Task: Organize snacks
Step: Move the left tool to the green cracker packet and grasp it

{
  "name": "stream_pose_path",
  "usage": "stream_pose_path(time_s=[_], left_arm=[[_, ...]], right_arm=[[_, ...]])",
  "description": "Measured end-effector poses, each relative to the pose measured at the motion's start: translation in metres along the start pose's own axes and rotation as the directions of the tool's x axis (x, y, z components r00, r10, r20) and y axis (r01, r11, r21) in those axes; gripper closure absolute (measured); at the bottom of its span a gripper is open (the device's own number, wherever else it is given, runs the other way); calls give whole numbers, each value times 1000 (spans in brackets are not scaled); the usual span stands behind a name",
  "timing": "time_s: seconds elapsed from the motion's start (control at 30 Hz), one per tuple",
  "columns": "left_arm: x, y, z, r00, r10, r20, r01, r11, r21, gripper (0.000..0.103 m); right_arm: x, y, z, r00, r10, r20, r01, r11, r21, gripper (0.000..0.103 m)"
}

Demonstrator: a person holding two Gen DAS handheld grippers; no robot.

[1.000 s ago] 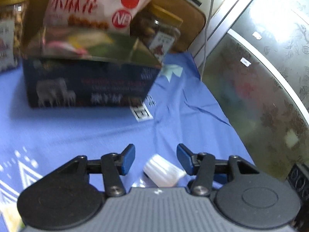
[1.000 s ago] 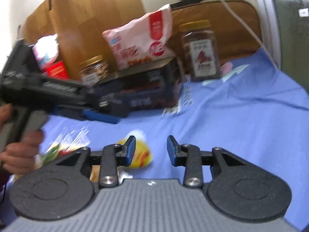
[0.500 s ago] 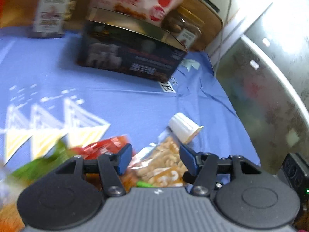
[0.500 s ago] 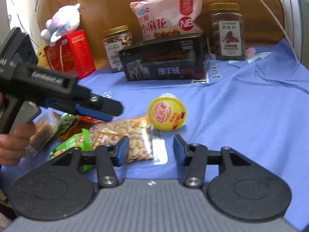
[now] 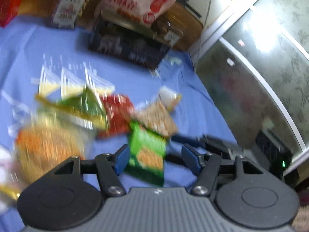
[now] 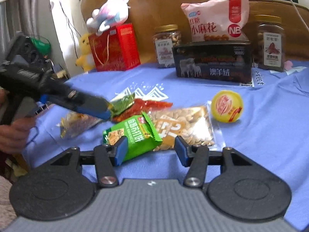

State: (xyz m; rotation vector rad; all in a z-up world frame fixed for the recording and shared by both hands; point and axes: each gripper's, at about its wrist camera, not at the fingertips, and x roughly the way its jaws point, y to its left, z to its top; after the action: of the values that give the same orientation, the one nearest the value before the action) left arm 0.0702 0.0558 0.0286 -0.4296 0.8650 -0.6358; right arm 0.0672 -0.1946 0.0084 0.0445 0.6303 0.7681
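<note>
So the snacks are all piled loosely on the blue cloth (image 6: 270,135), toward its near edge. Frontmost is a green cracker packet (image 6: 133,135), lying partly on a clear bag of pale nuts (image 6: 185,127). Behind those there's a red wrapper (image 6: 146,106), a darker green wrapper (image 6: 123,102), and off to the left a clear bag of brownish snacks (image 6: 77,121). A yellow-lidded jelly cup (image 6: 227,106) lies on its side just right of the nut bag, not touching it as far as the right wrist view shows.

The right gripper (image 6: 150,148) hangs over the near edge of the pile with its blue pads apart, roughly half open. The green packet's lower corner sits in front of the left pad, but nothing is pinched, and the right pad has clear space around it.

The left gripper (image 5: 156,158) is opening at this moment. In its own blurry view the green packet shows between the blue pads, though the pads don't look pressed on it. In the right wrist view that same gripper (image 6: 104,110) reaches in from the left, its tips over the dark green wrapper; whether it touches is hard to say. A hand (image 6: 13,133) grips its handle.

Farther back stand a dark box (image 6: 212,65) with a pink bag (image 6: 216,19) on top, two jars (image 6: 168,44) and a red gift box (image 6: 115,46).
</note>
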Motion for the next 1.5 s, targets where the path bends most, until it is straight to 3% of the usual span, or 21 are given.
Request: stream_pose_path(time_s=[0.1, 0.33, 0.5, 0.67, 0.73, 0.9, 1.1, 1.17, 1.2, 1.23, 1.5], left_arm=[[-3, 0, -10, 1000, -27, -3, 27, 999, -26, 43], [9, 4, -20, 997, -48, -56, 44, 996, -80, 43], [13, 14, -22, 998, -58, -24, 54, 987, -151, 45], [10, 20, -17, 999, -37, -6, 35, 986, -164, 45], [8, 22, -13, 1000, -20, 5, 20, 985, -169, 45], [11, 20, -7, 1000, -13, 0, 13, 987, -162, 44], [13, 18, -6, 1000, -13, -4, 12, 990, -141, 43], [16, 18, -6, 1000, -15, -6, 14, 990, -139, 51], [18, 17, -7, 1000, -16, -10, 14, 991, -133, 55], [19, 16, -6, 999, -30, -19, 27, 992, -126, 59], [17, 9, 11, 999, -37, 9, 38, 996, -83, 60]], right_arm=[[1, -2, 2, 999, 42, -13, -41, 999, 19, 47], [1, 9, 8, 1000, 13, 17, -12, 998, -68, 47], [12, 4, 7, 998, 49, -31, -49, 999, -4, 51], [-5, -2, -1, 981, 178, -75, -177, 984, 19, 52], [-15, 9, -8, 972, 220, -89, -224, 974, -41, 51], [-16, 33, -17, 984, 137, -113, -157, 966, -204, 50], [-10, 24, -14, 990, 100, -103, -117, 979, -167, 51], [-7, 25, -13, 990, 98, -100, -114, 979, -167, 52], [-8, 27, -13, 990, 101, -95, -116, 978, -172, 62], [-6, 29, -12, 990, 107, -96, -123, 976, -179, 82], [1, 35, -2, 996, 49, -69, -65, 964, -257, 82]])
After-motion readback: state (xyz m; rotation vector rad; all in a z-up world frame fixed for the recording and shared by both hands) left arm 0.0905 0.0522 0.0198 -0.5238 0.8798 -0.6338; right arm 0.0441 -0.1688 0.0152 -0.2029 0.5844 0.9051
